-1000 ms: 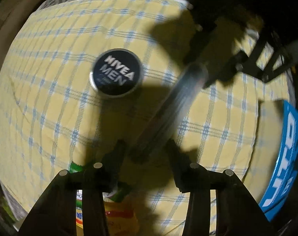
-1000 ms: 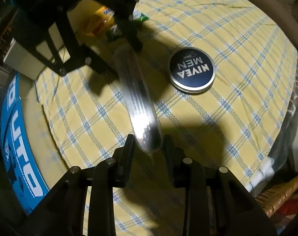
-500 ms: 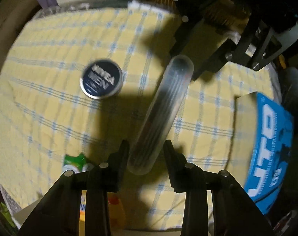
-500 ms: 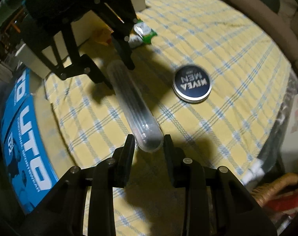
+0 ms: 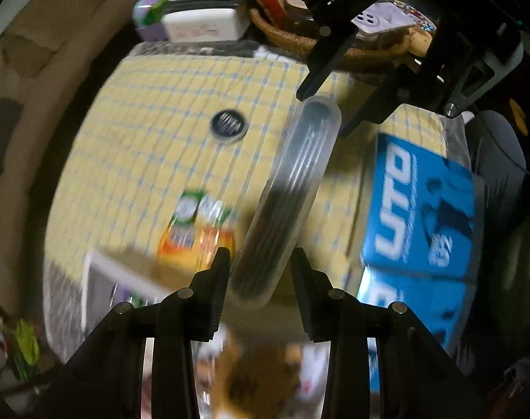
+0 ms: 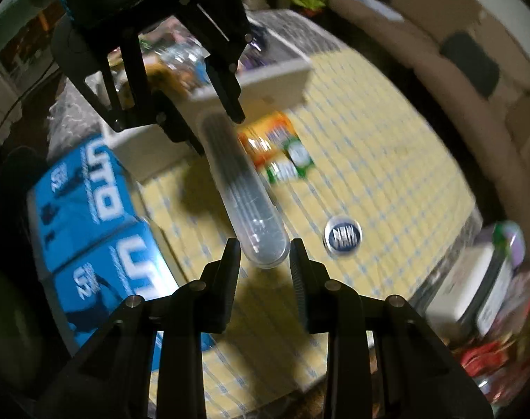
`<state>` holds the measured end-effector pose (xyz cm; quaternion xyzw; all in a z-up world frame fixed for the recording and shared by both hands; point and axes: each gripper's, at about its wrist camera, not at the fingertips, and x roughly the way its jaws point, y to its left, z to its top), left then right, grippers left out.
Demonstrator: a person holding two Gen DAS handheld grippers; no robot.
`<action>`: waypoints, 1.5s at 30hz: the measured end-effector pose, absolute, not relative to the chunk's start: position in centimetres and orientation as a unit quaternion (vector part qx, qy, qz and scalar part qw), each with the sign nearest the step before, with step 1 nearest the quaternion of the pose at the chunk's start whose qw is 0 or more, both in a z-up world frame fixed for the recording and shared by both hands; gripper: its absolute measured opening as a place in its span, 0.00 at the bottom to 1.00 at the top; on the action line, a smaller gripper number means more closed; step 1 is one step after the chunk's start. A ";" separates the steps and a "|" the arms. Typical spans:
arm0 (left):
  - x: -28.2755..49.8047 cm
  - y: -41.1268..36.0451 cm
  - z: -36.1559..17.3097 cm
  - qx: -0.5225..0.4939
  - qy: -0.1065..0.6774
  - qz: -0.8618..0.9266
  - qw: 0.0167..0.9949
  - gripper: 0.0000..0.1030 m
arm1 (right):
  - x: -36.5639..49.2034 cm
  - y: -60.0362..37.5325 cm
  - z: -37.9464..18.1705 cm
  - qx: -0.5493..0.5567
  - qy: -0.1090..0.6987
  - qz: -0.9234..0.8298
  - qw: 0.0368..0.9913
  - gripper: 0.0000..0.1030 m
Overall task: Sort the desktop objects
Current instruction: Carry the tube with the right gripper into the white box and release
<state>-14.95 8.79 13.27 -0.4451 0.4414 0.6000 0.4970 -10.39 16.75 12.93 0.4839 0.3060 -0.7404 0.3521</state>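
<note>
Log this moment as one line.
held: clear plastic tube of pens | by: left hand-held gripper, right hand-held gripper, one per end | position: above yellow checked tablecloth

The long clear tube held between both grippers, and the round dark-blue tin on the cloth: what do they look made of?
The long clear tube looks like translucent plastic with a smooth, slightly frosted finish; dark thin sticks show through its wall. The round dark-blue tin is probably metal: a shiny silver rim circles its printed lid. Blur leaves both uncertain.

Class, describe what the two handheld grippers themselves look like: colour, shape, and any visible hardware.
Both the left gripper and the right gripper are matte black, with two tapering fingers whose inner pads are ribbed, angular linkage arms, and round silver pins at the joints.
</note>
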 end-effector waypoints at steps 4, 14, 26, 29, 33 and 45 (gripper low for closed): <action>-14.2 2.1 15.5 -0.450 0.434 0.629 0.462 0.35 | -9.7 10.5 14.9 0.458 0.325 -0.738 0.374 0.26; -14.8 -10.0 14.8 -0.478 0.413 0.662 0.404 0.35 | -10.5 -3.2 13.6 0.434 0.357 -0.717 0.412 0.26; -20.0 -11.0 8.3 -0.488 0.388 0.661 0.419 0.36 | -16.0 -5.8 7.3 0.483 0.353 -0.704 0.383 0.27; -20.3 -10.9 7.3 -0.487 0.386 0.657 0.427 0.35 | -16.8 -5.5 6.4 0.494 0.347 -0.701 0.380 0.26; -21.0 -11.4 6.3 -0.494 0.386 0.655 0.422 0.33 | -17.5 -5.2 4.9 0.513 0.341 -0.693 0.374 0.21; -19.9 -13.5 7.6 -0.486 0.380 0.683 0.391 0.49 | -17.1 -3.9 6.7 0.506 0.309 -0.727 0.347 0.21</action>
